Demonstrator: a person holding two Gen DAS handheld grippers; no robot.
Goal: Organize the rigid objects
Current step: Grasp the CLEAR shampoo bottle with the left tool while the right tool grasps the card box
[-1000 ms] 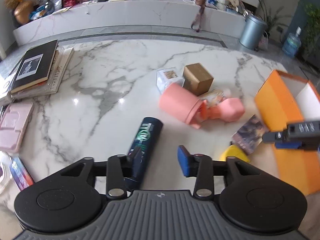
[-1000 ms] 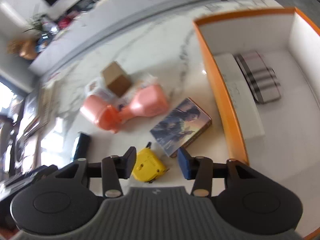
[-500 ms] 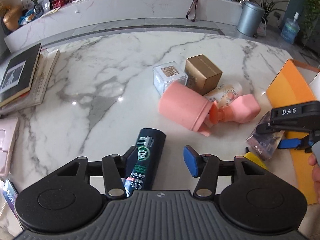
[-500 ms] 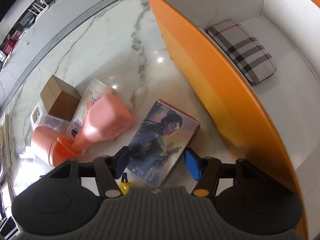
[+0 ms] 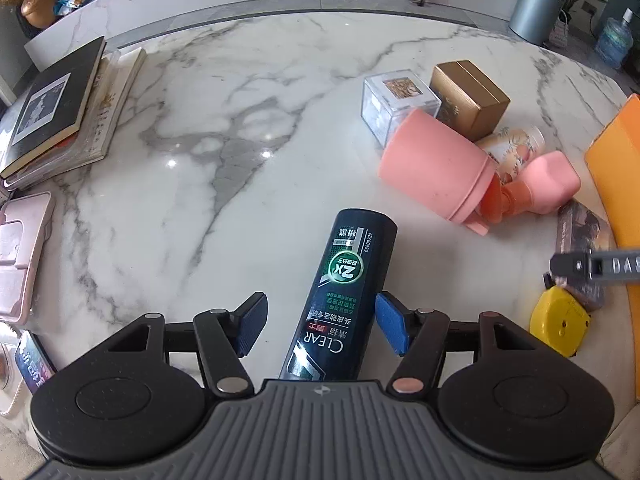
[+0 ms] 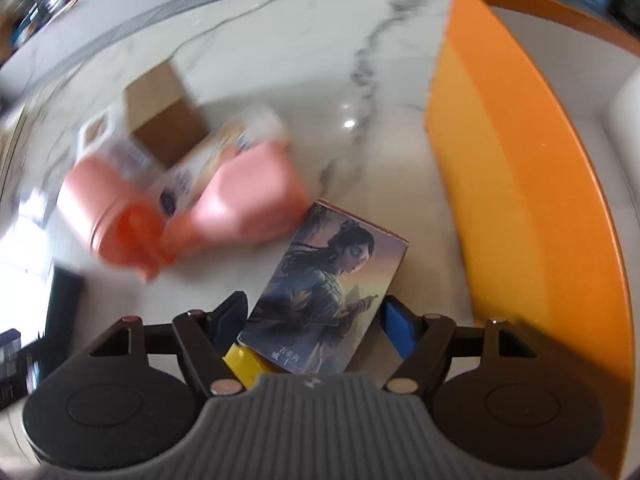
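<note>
**Ana:** Now look at the left gripper (image 5: 320,324), pointing steeply down at the marble table (image 5: 248,128). The dark shampoo bottle (image 5: 344,292) lies flat right between its fingers, long axis running straight away from the camera, cap end far, base tucked under the gripper body.

**Ben:** And the jaws?

**Ana:** Spread and opening wider as we speak. Clear table shows on both sides of the bottle, so neither blue pad is touching it. A squeeze across the narrow width looks like the natural next move, since the fingers already straddle it square-on.

**Ben:** Over on the other side, the right gripper (image 6: 314,322) is doing much the same over the illustrated card box (image 6: 328,284).

**Ana:** Same picture, yes. That box lies flat, long axis tilted a little to the right as it runs away from the fingers, near end between them. Those jaws are opening too. The right pad stands apart from the box edge; on the left the view is blurred and I can't tell if there's a gap.

**Ben:** A yellow tape measure (image 6: 244,364) pokes out beneath the box's near corner.

**Ana:** It could get nudged if the left finger drops there. The orange box (image 6: 520,208) sits just to the right, so the right hand is clearly the nearer one for loading; the left has the longer carry past the pink bottles (image 5: 448,176).
</note>
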